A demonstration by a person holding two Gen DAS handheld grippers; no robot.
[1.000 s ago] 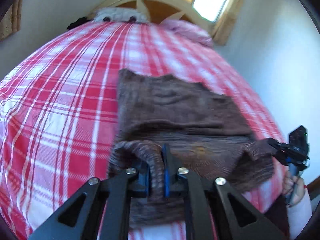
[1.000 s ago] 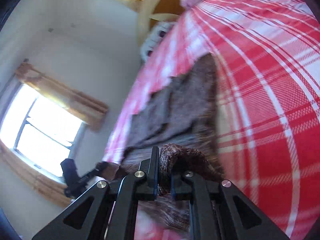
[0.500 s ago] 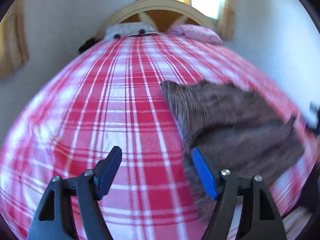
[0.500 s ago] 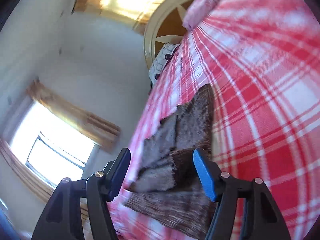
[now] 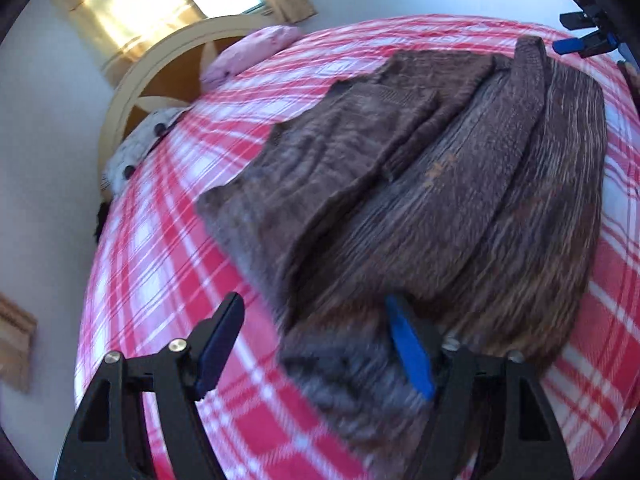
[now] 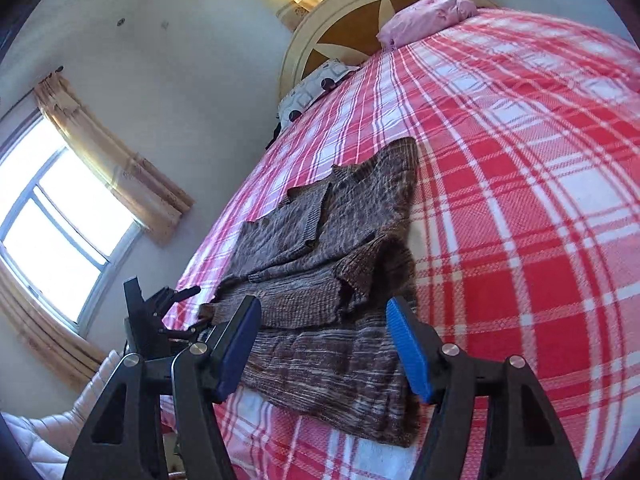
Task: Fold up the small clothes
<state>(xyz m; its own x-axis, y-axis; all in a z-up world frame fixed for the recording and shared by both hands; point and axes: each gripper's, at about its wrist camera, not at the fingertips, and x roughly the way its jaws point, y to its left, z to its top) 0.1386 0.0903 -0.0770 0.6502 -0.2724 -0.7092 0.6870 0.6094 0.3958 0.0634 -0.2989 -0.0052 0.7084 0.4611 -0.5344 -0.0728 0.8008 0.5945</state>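
A brown knitted cardigan [image 5: 420, 200] lies partly folded on the red and white checked bedspread [image 5: 168, 248], its near part doubled over the body. My left gripper [image 5: 316, 344] is open and empty, low over the cardigan's near corner. My right gripper [image 6: 324, 344] is open and empty above the cardigan's [image 6: 332, 264] folded near edge. The right gripper also shows at the top right of the left wrist view [image 5: 580, 36], and the left gripper shows at the left of the right wrist view [image 6: 160, 312].
A cream and wood headboard [image 6: 340, 28] stands at the bed's far end with a pink pillow [image 6: 428, 16] and a white spotted pillow [image 6: 316, 88]. Curtained windows [image 6: 52, 220] are in the white walls. The bed's edge is close below my right gripper.
Both grippers were shut on the cardigan's edge a second ago. They have let go and opened, and the folded part now lies flat. My left gripper has swung round toward the cardigan.
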